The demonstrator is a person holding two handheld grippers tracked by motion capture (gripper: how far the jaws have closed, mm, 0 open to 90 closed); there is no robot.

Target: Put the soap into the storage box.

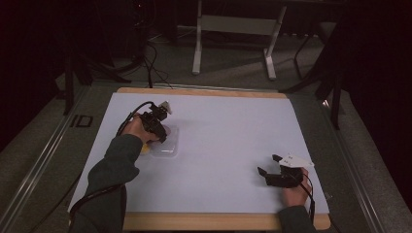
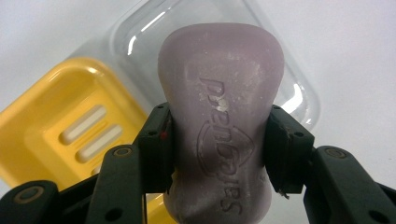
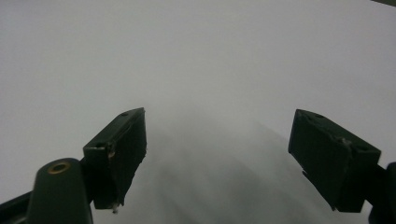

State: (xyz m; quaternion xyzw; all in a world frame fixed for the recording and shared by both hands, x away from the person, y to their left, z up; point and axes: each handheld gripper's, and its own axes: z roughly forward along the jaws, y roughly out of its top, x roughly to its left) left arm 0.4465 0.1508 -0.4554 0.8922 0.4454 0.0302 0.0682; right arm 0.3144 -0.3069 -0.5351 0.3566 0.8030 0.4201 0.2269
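A mauve bar of soap [image 2: 222, 93] with embossed lettering is clamped between the jaws of my left gripper [image 2: 219, 140], which is shut on its waist. Behind the bar lie a yellow soap dish [image 2: 70, 135] with drain slots and a clear plastic lid [image 2: 292, 79], side by side on the white sheet. In the high view my left gripper [image 1: 162, 133] hovers over the clear lid [image 1: 170, 148], and a corner of the yellow dish [image 1: 145, 150] peeks out by the hand. My right gripper [image 1: 268, 165] rests near the front right, open [image 3: 219, 154] with nothing between its jaws.
A white sheet [image 1: 228, 131] covers the wooden table, whose edge [image 1: 204, 221] shows at the front. Beyond the table stand a white frame's legs [image 1: 197, 53] and loose cables [image 1: 150, 58] on the floor.
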